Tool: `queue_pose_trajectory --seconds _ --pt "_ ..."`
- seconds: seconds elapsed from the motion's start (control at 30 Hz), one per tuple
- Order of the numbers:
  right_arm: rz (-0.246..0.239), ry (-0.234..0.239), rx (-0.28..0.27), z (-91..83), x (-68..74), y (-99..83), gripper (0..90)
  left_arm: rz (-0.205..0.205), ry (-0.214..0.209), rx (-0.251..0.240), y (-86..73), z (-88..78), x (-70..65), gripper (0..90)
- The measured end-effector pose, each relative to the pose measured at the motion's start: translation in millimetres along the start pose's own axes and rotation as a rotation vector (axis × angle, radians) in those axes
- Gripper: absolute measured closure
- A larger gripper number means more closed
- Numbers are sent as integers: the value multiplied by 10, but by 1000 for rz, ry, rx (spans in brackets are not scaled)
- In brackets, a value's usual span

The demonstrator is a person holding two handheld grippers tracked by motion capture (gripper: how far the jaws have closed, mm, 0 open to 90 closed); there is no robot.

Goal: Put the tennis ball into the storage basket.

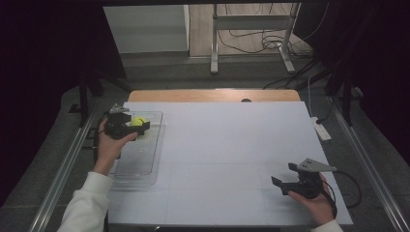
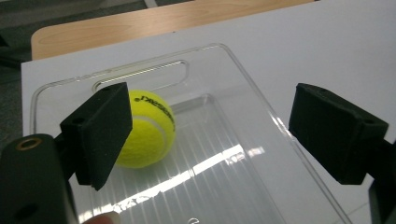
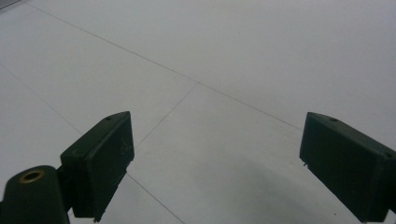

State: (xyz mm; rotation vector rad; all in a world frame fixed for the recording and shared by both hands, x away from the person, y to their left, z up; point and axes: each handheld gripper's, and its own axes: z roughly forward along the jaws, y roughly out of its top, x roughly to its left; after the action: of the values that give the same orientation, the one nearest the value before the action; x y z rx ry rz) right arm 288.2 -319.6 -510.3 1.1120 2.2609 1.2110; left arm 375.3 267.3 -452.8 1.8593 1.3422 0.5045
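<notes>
A tennis ball (image 2: 145, 128) lies in the clear tray (image 2: 261, 154), at its far end. The left gripper (image 2: 205, 130) is held wide open over the tray, nothing gripped, one jaw beside the ball; whether the ball is being fetched or was just released cannot be told. The right gripper (image 1: 290, 176) is held open and empty, well apart from the tray.

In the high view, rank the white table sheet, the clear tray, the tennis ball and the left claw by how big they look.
1. White table sheet, by far the largest.
2. Clear tray.
3. Left claw, body included; it is held above the tray, nearer the camera, so this is less sure.
4. Tennis ball, partly hidden by the claw.
</notes>
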Motion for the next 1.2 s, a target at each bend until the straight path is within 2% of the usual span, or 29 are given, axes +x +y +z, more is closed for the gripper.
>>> queue_pose_trajectory --seconds 0.27,0.57,0.67,0.87,1.2 --pt "-4 -7 0 -16 16 6 103 20 -37 -28 -45 -124 -132 151" --pt "-10 -13 1 -22 34 13 103 28 -109 -81 -158 -343 -286 154" --pt "-9 -14 0 -19 35 14 103 36 -117 -87 -192 -381 -322 155" --pt "-7 -17 0 -17 35 15 103 65 -147 -104 -348 -489 -433 155" --pt "-9 -18 0 -16 40 15 103 87 -214 -138 -555 -603 -615 153"
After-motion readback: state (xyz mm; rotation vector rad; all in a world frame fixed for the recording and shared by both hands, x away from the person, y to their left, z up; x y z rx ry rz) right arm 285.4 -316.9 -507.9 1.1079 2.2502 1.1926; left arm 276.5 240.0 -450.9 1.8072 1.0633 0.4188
